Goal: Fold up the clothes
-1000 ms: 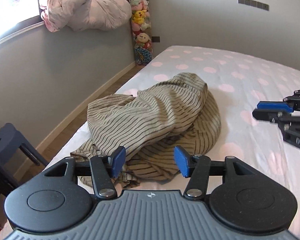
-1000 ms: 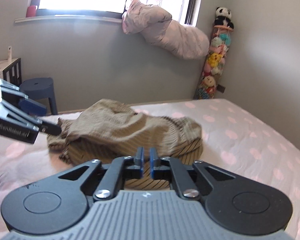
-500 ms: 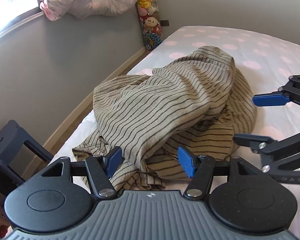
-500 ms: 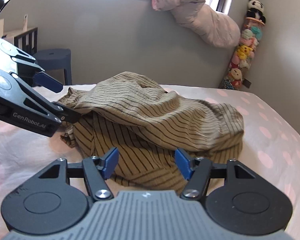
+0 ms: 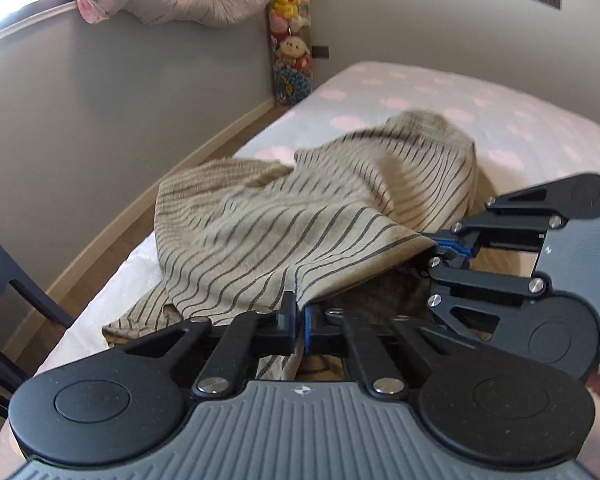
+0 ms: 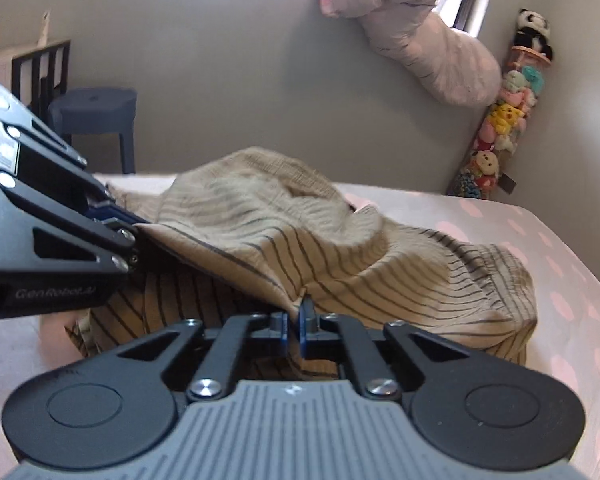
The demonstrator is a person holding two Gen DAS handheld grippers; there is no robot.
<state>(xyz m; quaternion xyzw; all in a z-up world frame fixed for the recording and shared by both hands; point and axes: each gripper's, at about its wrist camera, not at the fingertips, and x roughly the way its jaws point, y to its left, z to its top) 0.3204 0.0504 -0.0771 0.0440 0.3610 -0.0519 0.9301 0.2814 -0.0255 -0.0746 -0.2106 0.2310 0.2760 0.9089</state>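
Left wrist view: your left gripper (image 5: 298,322) sits low at the near edge of the bed (image 5: 540,128), its blue pads (image 5: 309,330) clenched on the hem of the striped beige garment (image 5: 284,220), which lies crumpled on the polka-dot sheet. To the right, your right gripper (image 5: 440,250) reaches in from the side, turned on edge, and pinches the same hem further along, so the edge runs lifted between the two. From the right wrist camera, the right gripper (image 6: 294,320) grips a fold of cloth, with the left gripper (image 6: 130,226) at the left clamped on the hem.
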